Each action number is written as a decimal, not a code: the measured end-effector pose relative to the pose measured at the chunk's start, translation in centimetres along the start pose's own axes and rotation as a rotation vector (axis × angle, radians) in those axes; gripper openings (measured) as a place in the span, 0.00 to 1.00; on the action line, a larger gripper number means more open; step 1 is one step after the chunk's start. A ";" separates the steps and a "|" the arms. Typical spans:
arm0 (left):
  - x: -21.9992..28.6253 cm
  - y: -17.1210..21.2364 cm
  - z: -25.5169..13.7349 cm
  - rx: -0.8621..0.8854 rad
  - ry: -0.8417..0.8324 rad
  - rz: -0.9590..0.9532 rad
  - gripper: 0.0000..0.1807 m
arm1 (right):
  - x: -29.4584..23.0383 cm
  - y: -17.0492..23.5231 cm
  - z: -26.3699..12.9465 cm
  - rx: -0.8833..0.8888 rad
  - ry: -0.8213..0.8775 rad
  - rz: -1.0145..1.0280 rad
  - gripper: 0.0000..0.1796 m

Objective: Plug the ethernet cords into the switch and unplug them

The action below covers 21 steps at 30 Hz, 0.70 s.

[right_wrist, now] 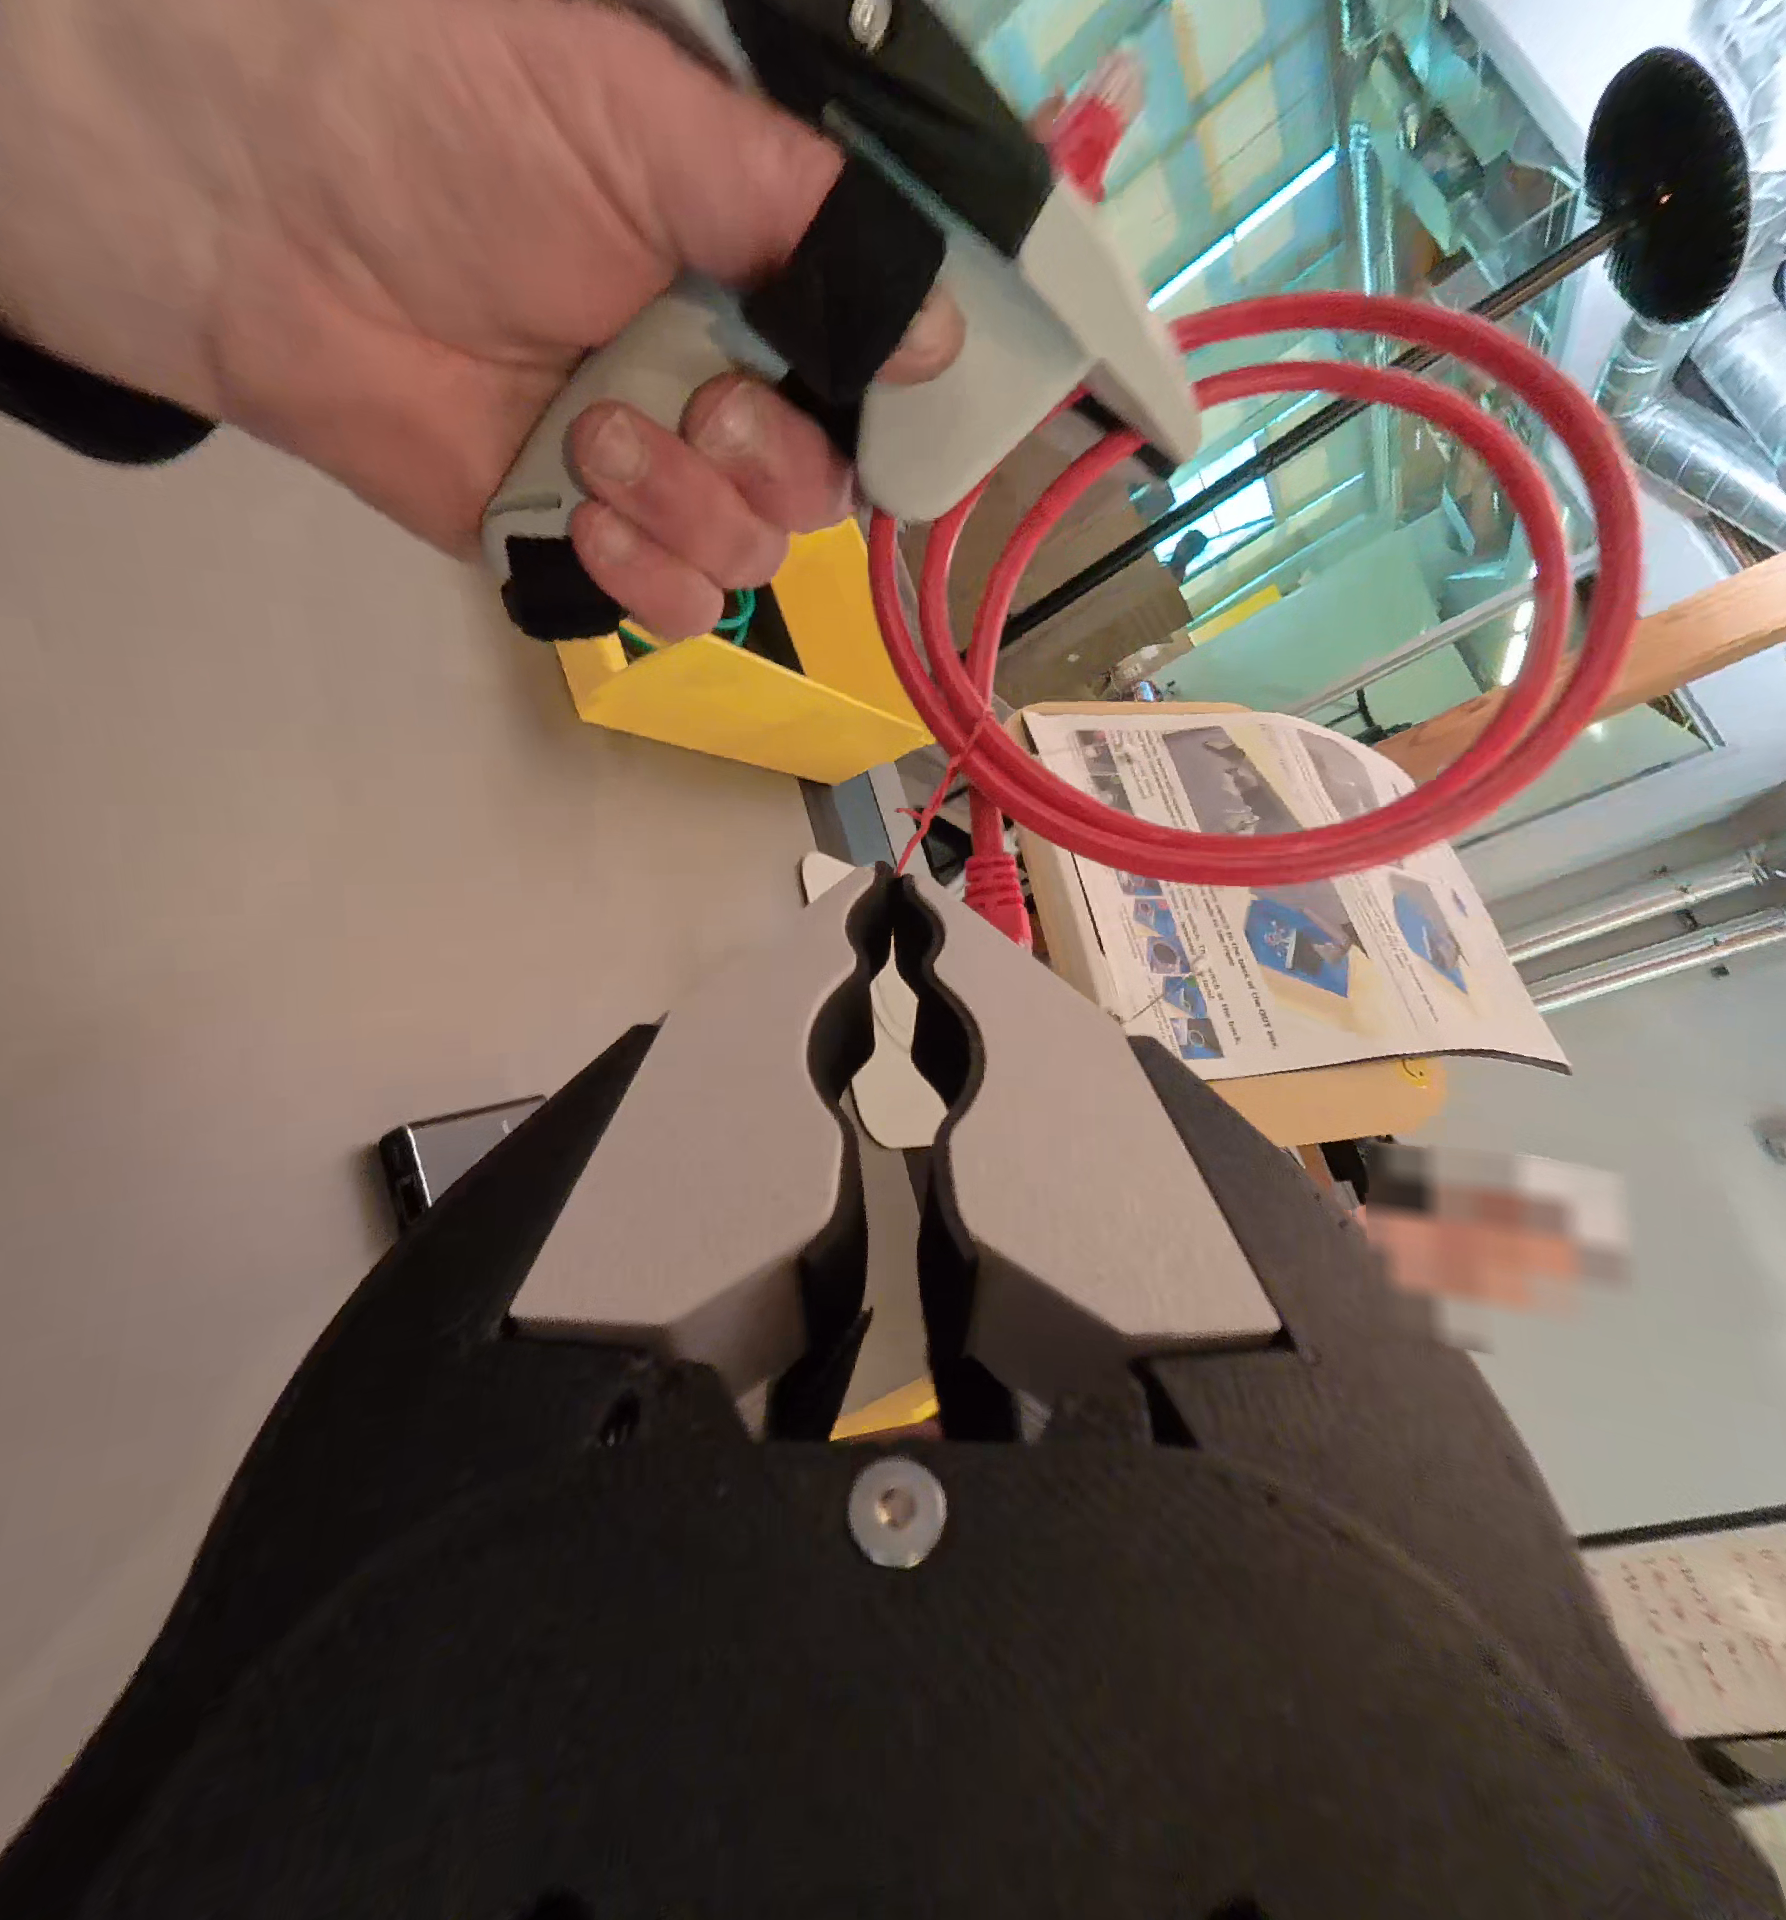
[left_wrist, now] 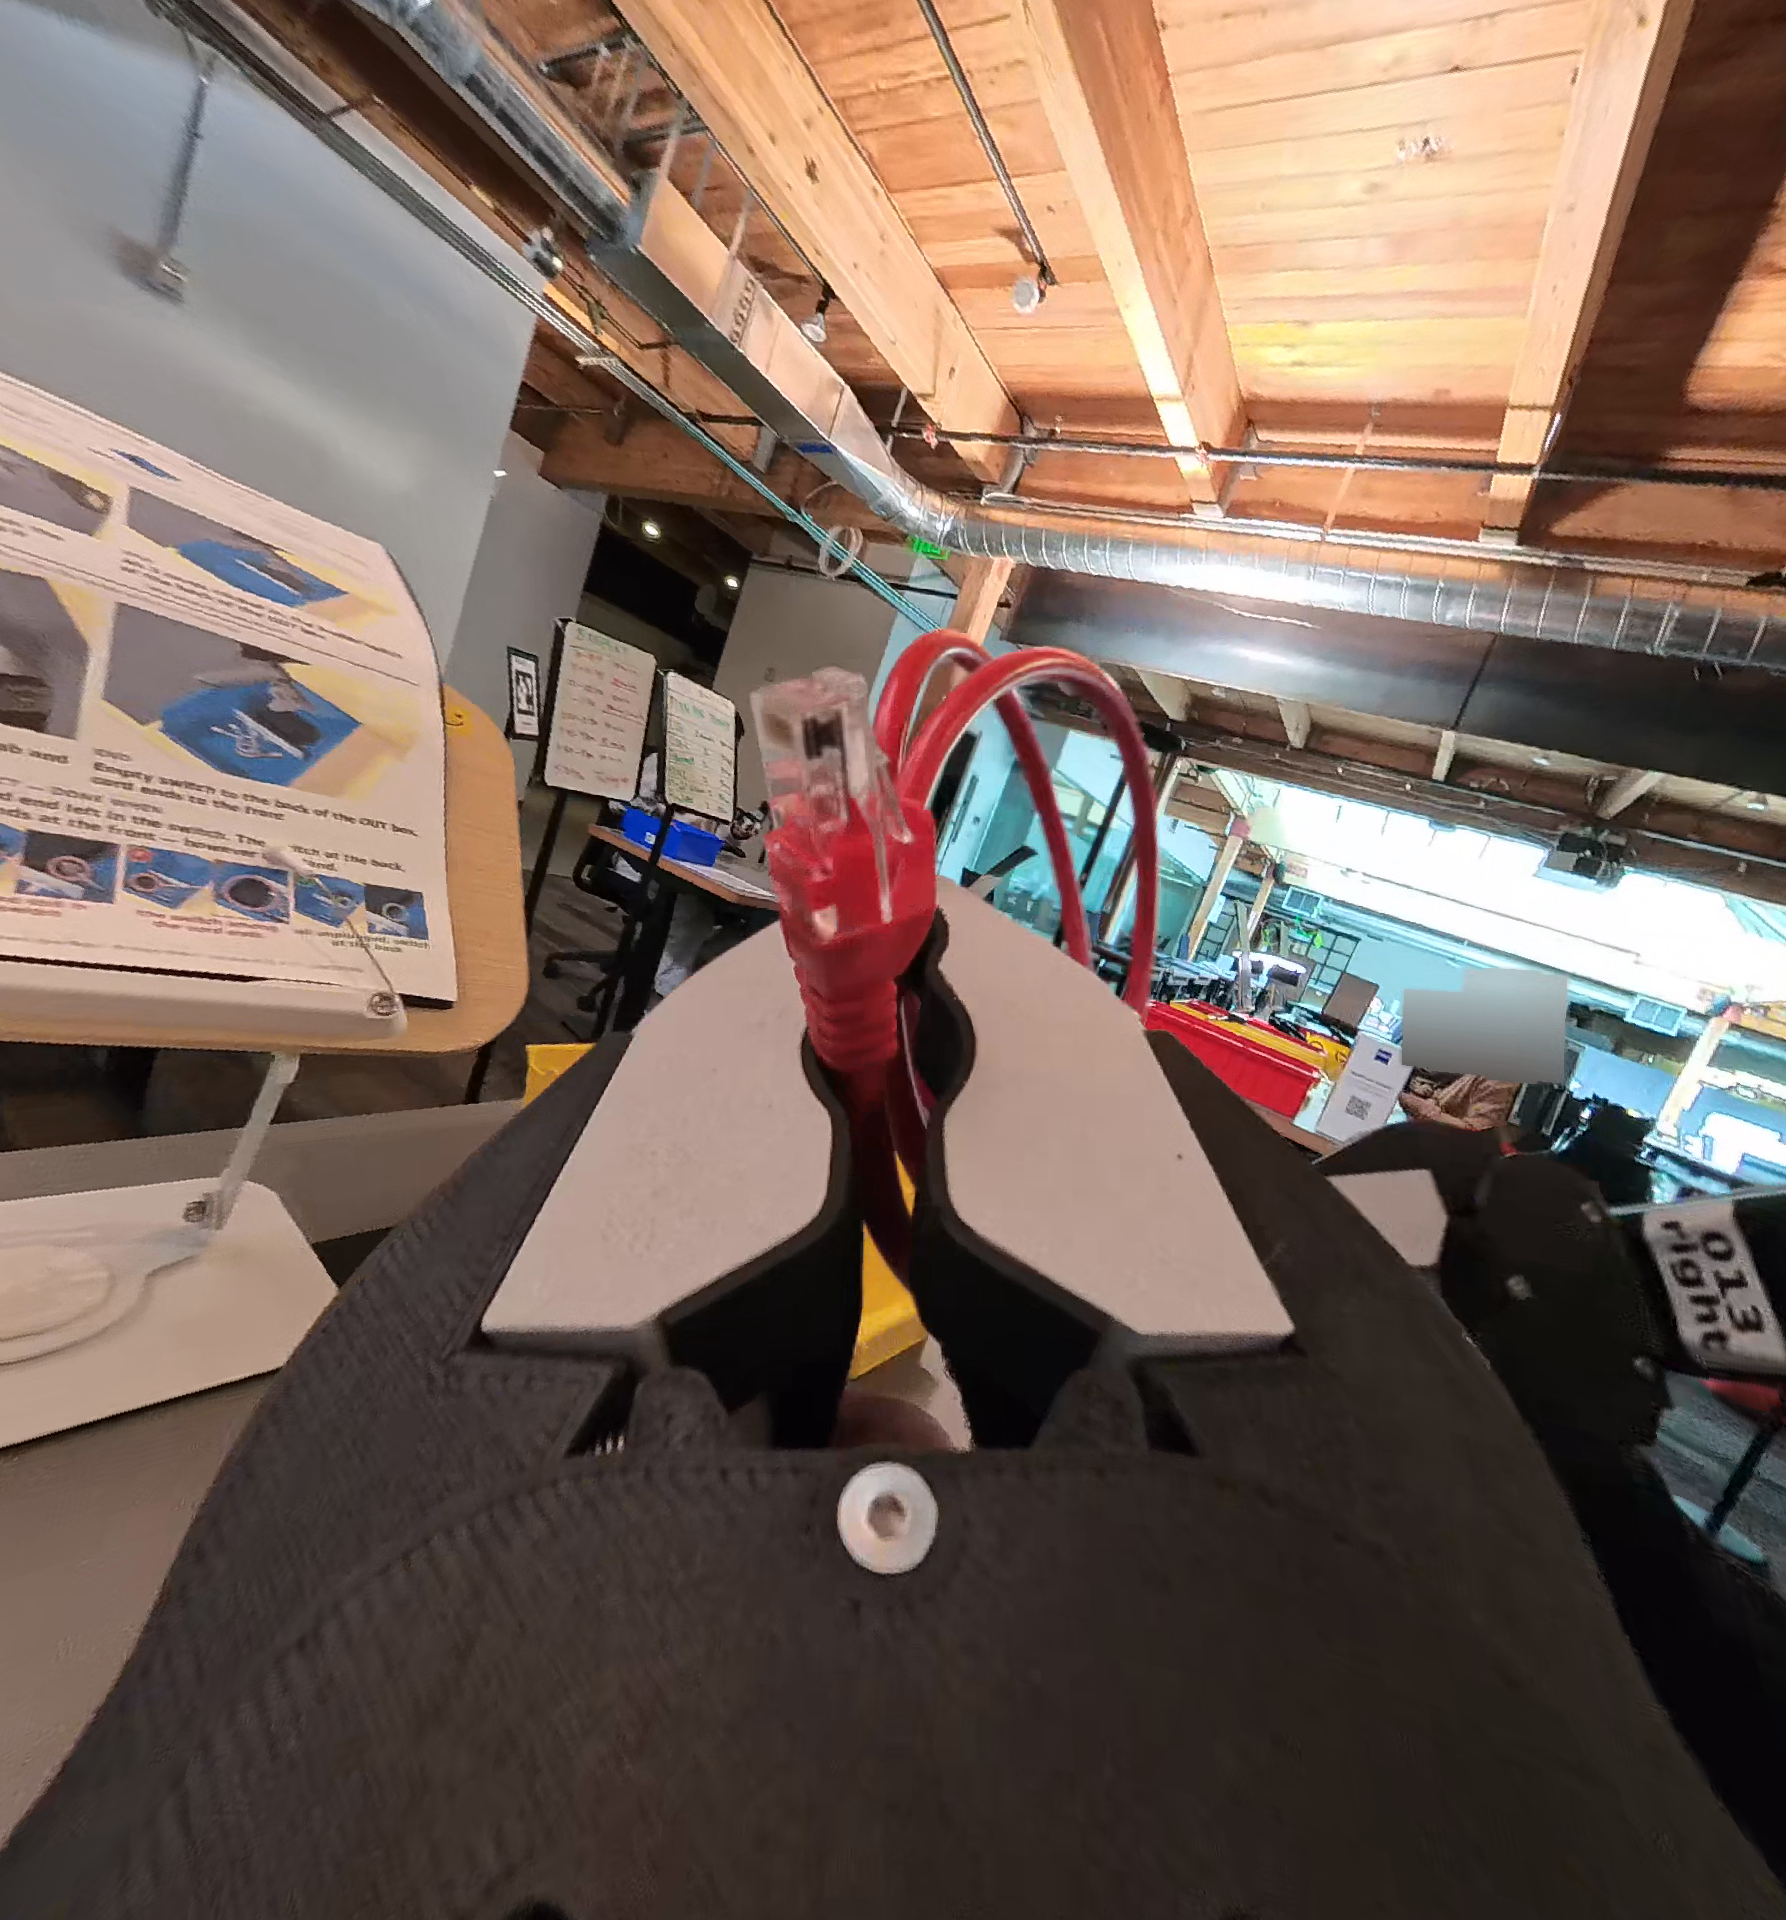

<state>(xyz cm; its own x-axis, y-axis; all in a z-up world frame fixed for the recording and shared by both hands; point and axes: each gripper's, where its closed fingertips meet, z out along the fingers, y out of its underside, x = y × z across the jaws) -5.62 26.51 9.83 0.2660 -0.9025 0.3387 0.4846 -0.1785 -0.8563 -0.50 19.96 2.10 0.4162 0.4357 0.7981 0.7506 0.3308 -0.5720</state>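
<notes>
Red ethernet cord (left_wrist: 847, 935) stands clamped below its plug in the left gripper (left_wrist: 884, 997), while the right gripper (right_wrist: 894, 894) pinches the coil's thin tie, likely to undo it.

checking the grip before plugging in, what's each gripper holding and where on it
The left gripper holds the red cord by the ribbed sleeve just below its plug. The right gripper pinches the thin red tie around the cord's coils.

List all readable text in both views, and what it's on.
Not transcribing writing; carriers only.
Instruction sheet on stand: printed, partly blurred.
White label at right of left wrist view: legible print.
Whiteboards behind: handwriting, too small.
White card by red bin: too small.
</notes>
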 end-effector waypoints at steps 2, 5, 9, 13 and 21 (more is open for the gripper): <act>-0.4 0.0 0.0 0.004 -0.014 0.001 0.03 | 0.6 -0.7 -0.7 0.038 0.002 0.042 0.00; -0.7 -0.4 -0.1 0.009 -0.026 0.046 0.03 | 1.2 -2.0 -1.3 0.090 0.003 0.099 0.00; -0.4 -0.3 0.1 -0.004 -0.047 0.068 0.03 | -1.7 -2.0 0.4 0.042 -0.058 0.013 0.00; -3.1 -1.3 -0.8 -0.001 -0.111 0.031 0.03 | -2.2 -3.6 0.2 0.084 -0.069 0.013 0.00; -10.4 -7.7 -5.2 0.081 -0.317 0.176 0.03 | -0.5 -2.4 -1.4 0.089 -0.092 0.071 0.00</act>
<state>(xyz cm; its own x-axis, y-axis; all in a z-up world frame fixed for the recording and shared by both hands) -16.43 35.25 10.84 0.5904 -0.7478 0.3036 0.4693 0.0120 -0.8830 -1.78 17.80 3.36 0.4149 0.5343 0.7365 0.6708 0.3672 -0.6443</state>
